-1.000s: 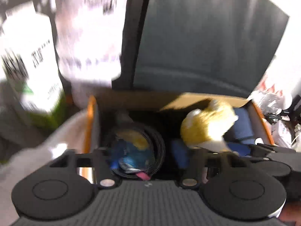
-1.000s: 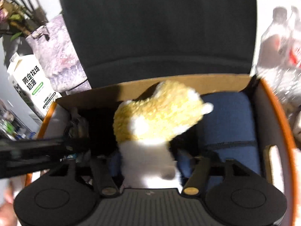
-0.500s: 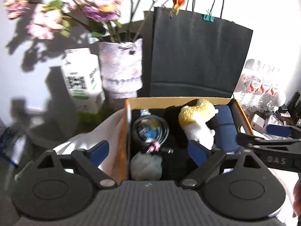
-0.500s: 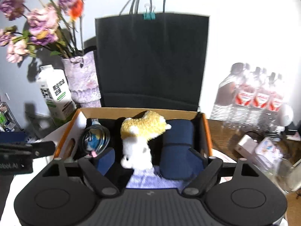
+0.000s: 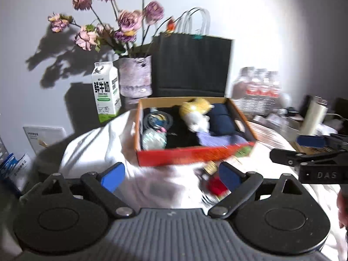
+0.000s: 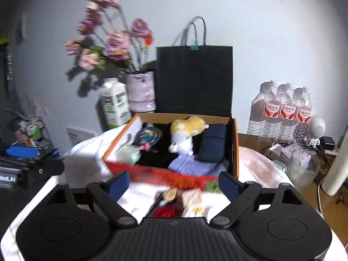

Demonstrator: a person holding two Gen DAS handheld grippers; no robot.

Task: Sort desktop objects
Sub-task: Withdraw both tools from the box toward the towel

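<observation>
**Jaws wide and empty, both hands back from the box**

Jaws on your left gripper (image 5: 171, 175) stand about as wide as they go with nothing between the blue pads; your right gripper (image 6: 173, 183) is opening too, also with nothing in it. Both sit on the near side of the orange cardboard box (image 6: 235, 150), which rests on the white cloth (image 5: 97, 143) over the table.

The likely step now is picking the next loose item, so steady your hands first; the near foreground is blurred. The small red object (image 6: 166, 212) and the pale bits beside it lie on the cloth just in front of the box wall, between the right jaws' line of reach. I cannot tell what they are, so look again before closing. Come down from above and keep the pads clear of the cloth.

Inside the box, the yellow-and-white plush toy (image 6: 187, 133) lies on its side, its long axis running from the far wall toward you, the yellow end away. The dark blue fabric roll (image 6: 213, 144) lies alongside it to the right, parallel, lengthwise front to back.
</observation>
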